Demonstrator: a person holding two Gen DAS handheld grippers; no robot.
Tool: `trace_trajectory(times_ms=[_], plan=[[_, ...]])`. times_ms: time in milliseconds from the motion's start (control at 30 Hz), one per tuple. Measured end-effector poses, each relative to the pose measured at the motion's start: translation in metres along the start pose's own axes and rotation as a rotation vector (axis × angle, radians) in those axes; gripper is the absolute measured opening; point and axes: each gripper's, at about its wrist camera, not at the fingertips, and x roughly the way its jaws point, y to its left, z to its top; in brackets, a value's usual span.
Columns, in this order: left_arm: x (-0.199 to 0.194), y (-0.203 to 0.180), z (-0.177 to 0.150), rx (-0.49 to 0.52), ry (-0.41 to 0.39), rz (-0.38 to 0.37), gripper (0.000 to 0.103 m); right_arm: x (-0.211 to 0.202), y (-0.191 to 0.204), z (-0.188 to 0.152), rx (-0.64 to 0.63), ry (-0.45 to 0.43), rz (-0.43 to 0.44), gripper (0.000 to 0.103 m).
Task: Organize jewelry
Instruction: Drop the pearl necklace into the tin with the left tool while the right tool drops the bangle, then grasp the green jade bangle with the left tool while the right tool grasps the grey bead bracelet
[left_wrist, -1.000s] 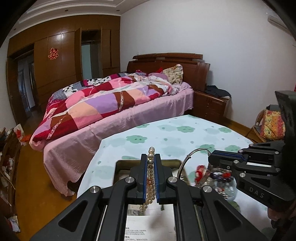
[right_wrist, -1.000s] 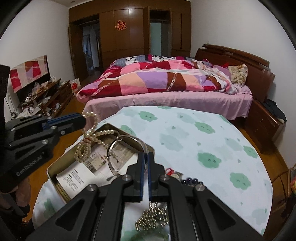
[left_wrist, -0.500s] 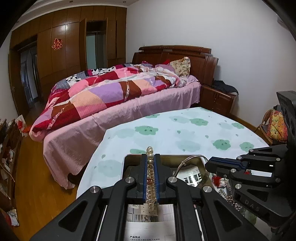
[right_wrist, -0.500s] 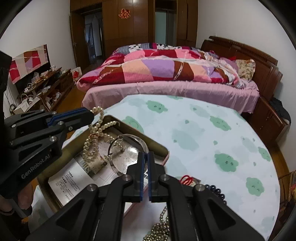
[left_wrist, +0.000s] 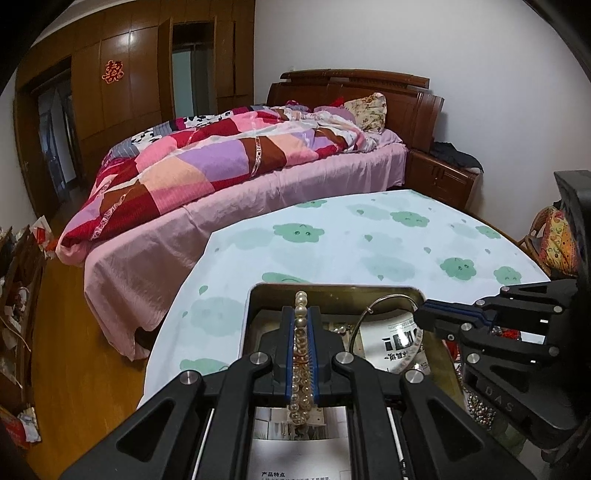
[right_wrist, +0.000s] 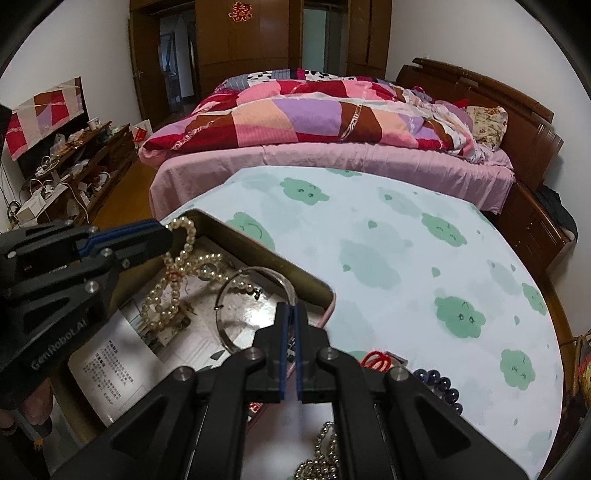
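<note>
Left hand-held gripper (left_wrist: 301, 325): clamped on the pearl strand (right_wrist: 173, 280), which dangles into the tin (right_wrist: 255, 247).
Right hand-held gripper (right_wrist: 291, 314): pinched on the silver bangle (right_wrist: 229, 291) (over the tin).
Surface (right_wrist: 388, 236): cloud-print cloth.

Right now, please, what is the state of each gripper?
Left gripper: closed on the pearl necklace, over the open tin box.
Right gripper: closed on the silver bangle, over the same tin.

Black left gripper (left_wrist: 301, 325) with blue pads, silver screws.
</note>
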Motion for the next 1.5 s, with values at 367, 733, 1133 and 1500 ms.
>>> trace_trajectory(times_ms=[367,733,1133,1500], plan=[[0.002,0.001,0.000,-0.003,0.010,0.011,0.006,0.002,-0.002,0.000,0.010,-0.003,0.002,0.003],[0.005,0.002,-0.001,0.006,0.033,0.017,0.007,0.001,-0.003,-0.004,0.030,-0.019,0.016,0.003],[-0.002,0.002,0.000,0.002,-0.004,0.034,0.062,-0.007,-0.005,-0.008,0.055,-0.050,0.025,0.037],[-0.027,-0.006,-0.003,-0.003,-0.048,0.065,0.062,-0.039,-0.033,-0.031,0.104,-0.087,0.009,0.046]])
